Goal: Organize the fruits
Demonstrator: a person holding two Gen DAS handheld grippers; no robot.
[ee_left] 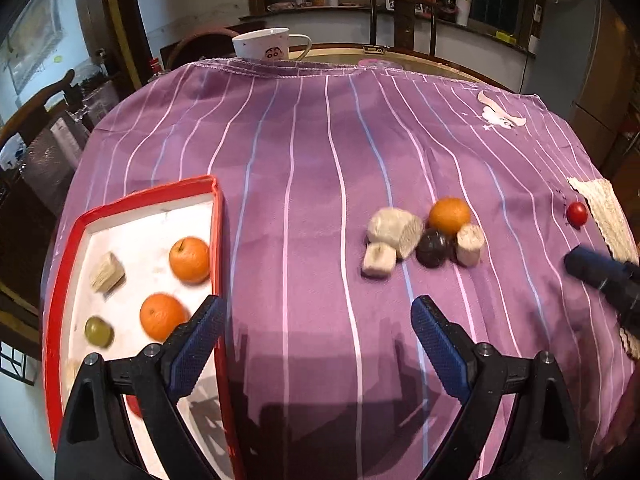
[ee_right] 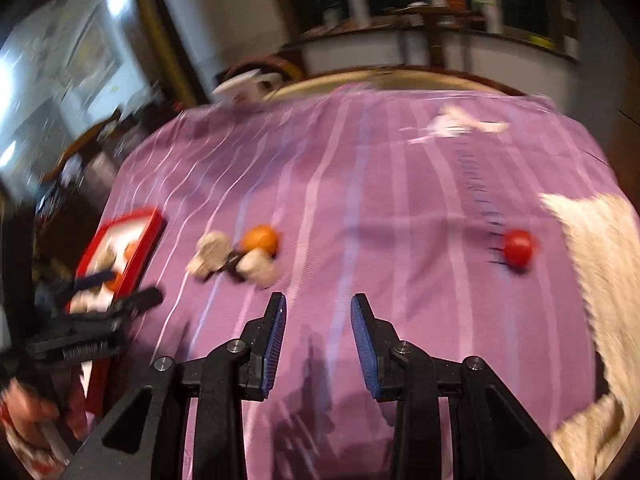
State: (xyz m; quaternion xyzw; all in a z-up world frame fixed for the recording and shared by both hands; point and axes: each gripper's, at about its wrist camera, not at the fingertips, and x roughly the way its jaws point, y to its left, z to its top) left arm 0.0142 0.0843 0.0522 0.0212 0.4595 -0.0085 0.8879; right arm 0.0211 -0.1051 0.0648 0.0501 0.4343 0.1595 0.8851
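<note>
Purple striped cloth (ee_left: 320,152) lay under our two empty, spread grippers, left gripper (ee_left: 316,320) by the red tray (ee_left: 218,240), and we judged the loose orange (ee_left: 450,215) at one o'clock wanted a gentle, centred pinch from the right gripper (ee_right: 318,306).

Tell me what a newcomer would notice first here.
Probably the red tray at left, holding two oranges, a green fruit and a beige chunk. Then the cluster on the purple striped cloth: an orange, a dark fruit, pale chunks. A red tomato sits apart, far right.
</note>
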